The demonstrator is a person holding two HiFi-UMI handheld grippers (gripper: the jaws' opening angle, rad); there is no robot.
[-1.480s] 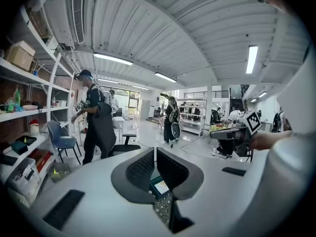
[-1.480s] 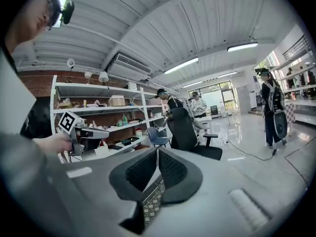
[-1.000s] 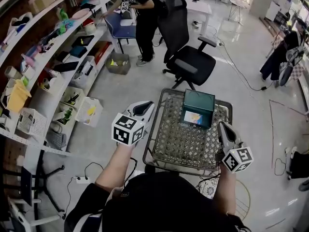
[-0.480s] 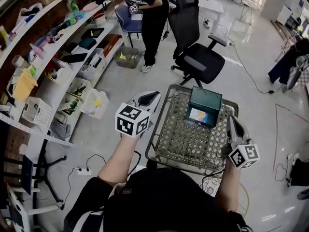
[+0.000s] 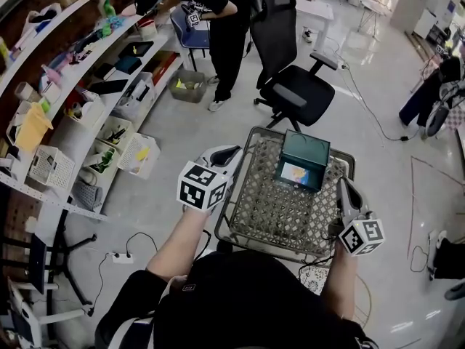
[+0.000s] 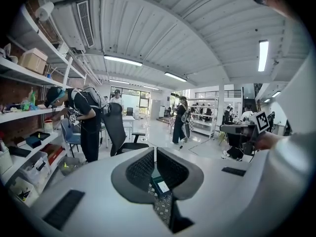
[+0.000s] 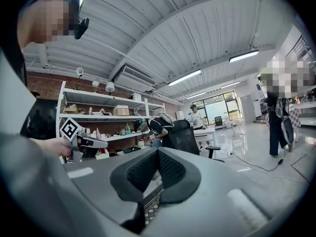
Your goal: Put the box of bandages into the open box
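A dark green box [image 5: 303,152] stands open at the far side of the metal mesh table [image 5: 270,211]. A colourful bandage box [image 5: 294,174] shows inside its opening. My left gripper [image 5: 231,152] hovers over the table's left edge, jaws together and empty. My right gripper [image 5: 340,185] hangs at the table's right edge, also shut with nothing held. In the left gripper view the left gripper [image 6: 155,158] has its pads meeting, with mesh and a bit of the green box [image 6: 159,185] below. In the right gripper view the right gripper [image 7: 158,155] is likewise shut.
A black office chair [image 5: 292,86] stands just beyond the table. A person [image 5: 221,20] bends at the long shelves [image 5: 73,100] on the left, which hold bins and small goods. A power strip [image 5: 120,257] and cables lie on the floor to the left.
The head view has shifted a little. Both grippers keep nearly the same places beside the table, and the green box has not moved.
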